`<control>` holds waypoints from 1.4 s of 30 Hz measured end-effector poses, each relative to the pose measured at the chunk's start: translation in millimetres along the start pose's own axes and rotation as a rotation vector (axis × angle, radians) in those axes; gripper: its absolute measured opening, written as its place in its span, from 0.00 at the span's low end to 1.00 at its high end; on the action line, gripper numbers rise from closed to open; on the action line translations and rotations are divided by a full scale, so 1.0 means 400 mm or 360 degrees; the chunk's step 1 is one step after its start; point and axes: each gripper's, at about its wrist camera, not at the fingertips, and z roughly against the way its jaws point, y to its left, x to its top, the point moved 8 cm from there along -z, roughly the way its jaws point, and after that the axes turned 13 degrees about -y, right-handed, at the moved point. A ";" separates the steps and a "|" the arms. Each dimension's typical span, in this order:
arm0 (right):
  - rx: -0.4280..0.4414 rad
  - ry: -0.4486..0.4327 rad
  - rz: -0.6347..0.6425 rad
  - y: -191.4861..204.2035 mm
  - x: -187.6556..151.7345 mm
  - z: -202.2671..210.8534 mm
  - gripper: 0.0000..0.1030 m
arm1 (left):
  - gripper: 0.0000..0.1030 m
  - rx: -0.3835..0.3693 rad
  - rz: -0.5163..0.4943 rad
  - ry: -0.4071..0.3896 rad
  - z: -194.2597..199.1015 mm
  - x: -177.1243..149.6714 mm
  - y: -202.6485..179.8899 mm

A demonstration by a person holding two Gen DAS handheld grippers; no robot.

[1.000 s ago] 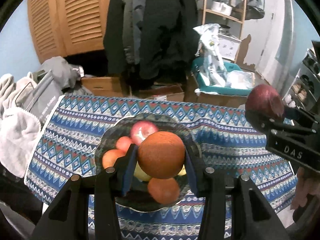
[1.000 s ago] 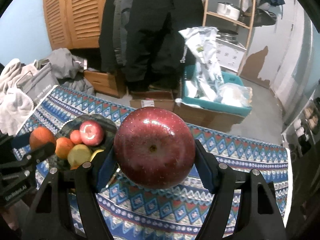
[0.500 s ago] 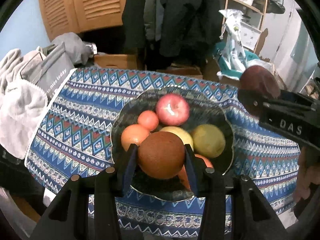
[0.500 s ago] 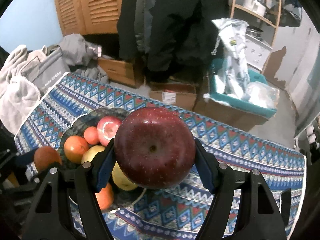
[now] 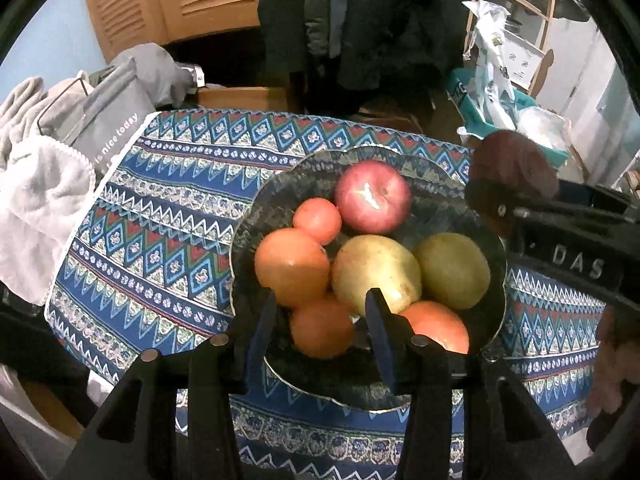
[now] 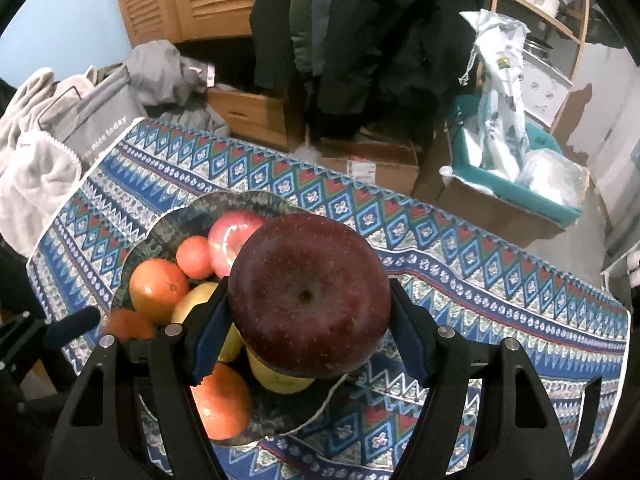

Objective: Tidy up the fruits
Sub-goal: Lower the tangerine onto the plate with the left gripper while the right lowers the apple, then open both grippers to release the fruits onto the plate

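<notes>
A dark glass bowl point(image 5: 440, 184) on the patterned cloth holds a pink-red apple point(image 5: 372, 196), several oranges and two yellow-green pears point(image 5: 376, 276). My left gripper point(image 5: 320, 328) stands low over the bowl's near side, its blue pads either side of a small orange point(image 5: 322, 330) that rests among the other fruit; the pads look slightly off it. My right gripper point(image 6: 308, 332) is shut on a big dark red apple point(image 6: 308, 300) held above the bowl's point(image 6: 168, 224) right part. That apple also shows in the left wrist view point(image 5: 512, 168).
The blue patterned cloth point(image 5: 160, 220) covers the table. Grey towels and a grey bag point(image 5: 100, 120) lie off its left edge. Cardboard boxes point(image 6: 376, 160), a teal bin with plastic bags point(image 6: 512, 160) and hanging coats stand behind the table.
The left gripper has come down into the bowl and the orange it carried now rests among the fruit. The right gripper has moved left with the red apple to above the bowl.
</notes>
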 end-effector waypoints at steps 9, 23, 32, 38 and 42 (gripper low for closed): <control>0.0063 0.0053 0.0005 0.034 -0.012 -0.039 0.71 | 0.59 0.0045 0.0036 -0.0013 -0.006 0.007 0.028; 0.0078 0.0022 0.0041 0.053 -0.007 -0.048 0.72 | 0.63 0.0100 0.0053 -0.0055 0.006 0.026 0.047; 0.0037 -0.0048 0.0040 0.020 0.029 -0.005 0.72 | 0.65 0.0096 0.0066 -0.0121 0.034 0.056 0.040; -0.0009 -0.0108 0.0028 -0.011 0.047 0.045 0.72 | 0.66 0.0086 0.0055 -0.0164 0.063 0.075 0.025; -0.0084 -0.0163 0.0069 -0.031 0.067 0.091 0.74 | 0.71 0.0073 0.0071 -0.0215 0.094 0.097 0.017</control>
